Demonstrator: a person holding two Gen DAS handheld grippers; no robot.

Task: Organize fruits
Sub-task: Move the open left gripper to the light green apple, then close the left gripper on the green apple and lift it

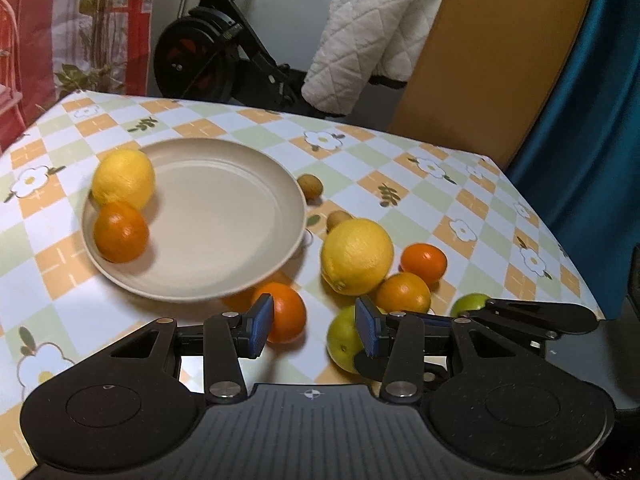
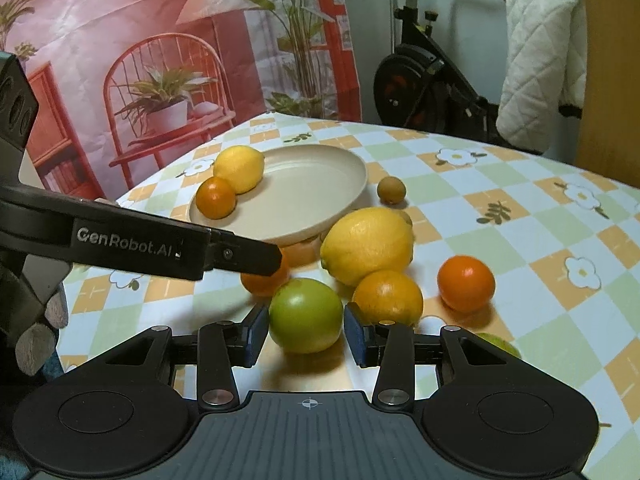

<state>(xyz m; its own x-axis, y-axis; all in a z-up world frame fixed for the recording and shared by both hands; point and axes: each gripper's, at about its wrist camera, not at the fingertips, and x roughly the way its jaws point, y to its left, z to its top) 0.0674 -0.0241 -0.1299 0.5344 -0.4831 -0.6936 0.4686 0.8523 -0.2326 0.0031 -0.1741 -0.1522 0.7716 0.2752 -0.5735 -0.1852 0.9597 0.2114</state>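
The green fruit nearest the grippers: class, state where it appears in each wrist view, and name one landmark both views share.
Left wrist view: the green fruit sits low and right of centre, partly hidden behind the left gripper's right finger.
Right wrist view: it sits low at centre, between the right gripper's pads.
Shared landmark: the beige plate holding a lemon and an orange.

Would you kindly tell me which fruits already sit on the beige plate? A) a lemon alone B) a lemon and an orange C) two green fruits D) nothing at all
B: the plate holds one lemon and one orange at its left side, while the other fruits lie on the tablecloth.
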